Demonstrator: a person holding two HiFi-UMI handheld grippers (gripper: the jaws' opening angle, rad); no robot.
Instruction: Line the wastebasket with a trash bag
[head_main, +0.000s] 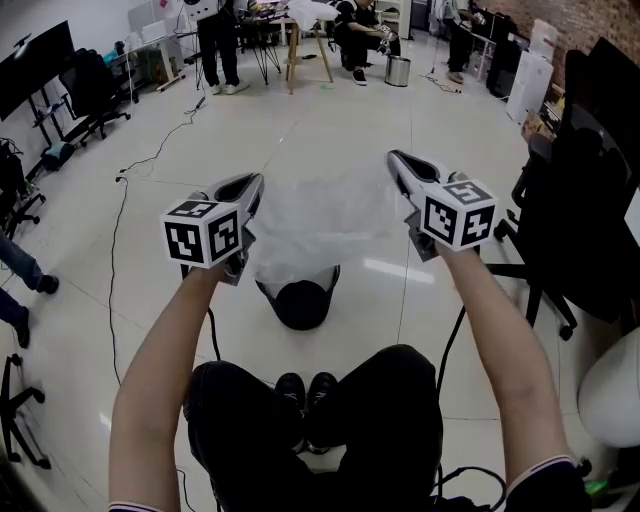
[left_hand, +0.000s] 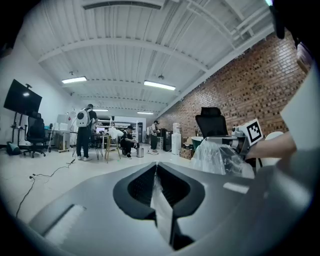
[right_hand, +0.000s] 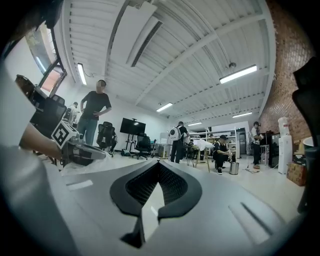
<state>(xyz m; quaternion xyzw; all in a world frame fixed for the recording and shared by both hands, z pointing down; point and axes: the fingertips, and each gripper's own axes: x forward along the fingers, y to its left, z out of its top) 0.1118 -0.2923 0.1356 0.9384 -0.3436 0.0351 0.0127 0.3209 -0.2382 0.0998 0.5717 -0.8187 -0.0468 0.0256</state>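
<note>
With the left gripper (head_main: 243, 192) and right gripper (head_main: 403, 170) each clamped on the trash bag (head_main: 320, 228) held above the wastebasket (head_main: 300, 306), the bag-spreading step appears in hand; the next move probably calls for lowering the bag mouth over the rim.

Pretty bright here, we get even light from the ceiling strip lights (left_hand: 159, 85), with a soft glare streak on the glossy floor (head_main: 398, 269). Shadows are faint. Both gripper views bend hard toward black corners, and the left tool (left_hand: 156, 166) and right tool (right_hand: 159, 164) look soft up close.
</note>
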